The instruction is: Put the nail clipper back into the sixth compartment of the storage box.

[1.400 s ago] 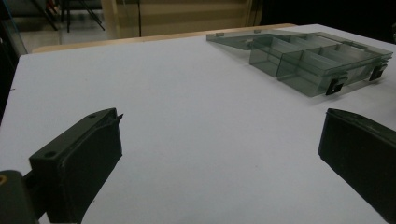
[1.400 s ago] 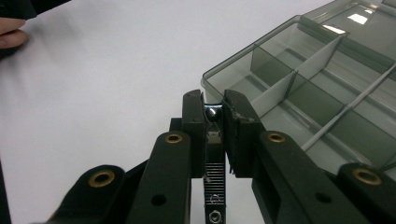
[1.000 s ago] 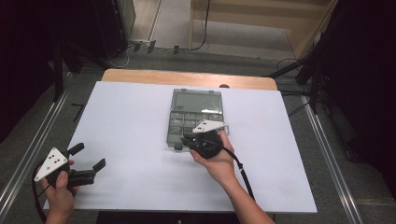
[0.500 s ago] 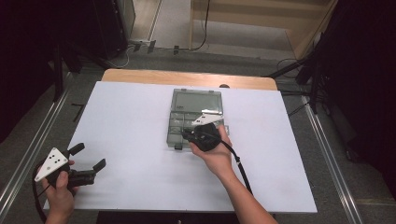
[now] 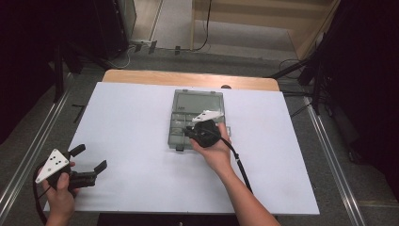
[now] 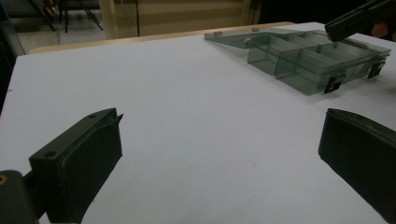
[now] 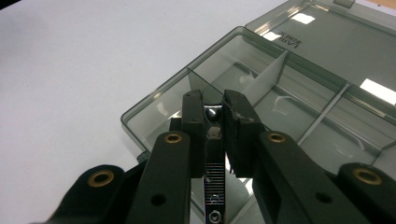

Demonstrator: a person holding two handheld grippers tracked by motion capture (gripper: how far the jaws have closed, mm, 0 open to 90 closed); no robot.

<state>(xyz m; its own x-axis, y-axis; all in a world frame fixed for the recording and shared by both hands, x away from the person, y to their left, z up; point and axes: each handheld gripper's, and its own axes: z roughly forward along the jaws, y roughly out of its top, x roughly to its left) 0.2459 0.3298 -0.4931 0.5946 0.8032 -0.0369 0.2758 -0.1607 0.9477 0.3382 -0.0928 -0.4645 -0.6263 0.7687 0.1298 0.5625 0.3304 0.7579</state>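
A smoky clear compartment box lies in the middle of the white table, its lid folded flat at the far side. My right gripper hovers over the box's near compartments. In the right gripper view this gripper is shut on a small dark shiny round piece, held above a near-left compartment. My left gripper sits near the table's front left corner, open, with nothing between its jaws. In the left gripper view it faces bare table, with the box farther off.
The box's compartments look bare apart from reflections. Two black latches hang from its near edge. A wooden strip borders the table's far side, and metal rails run along both flanks.
My right gripper has crept a little farther over the box, still shut. The left gripper has stayed put.
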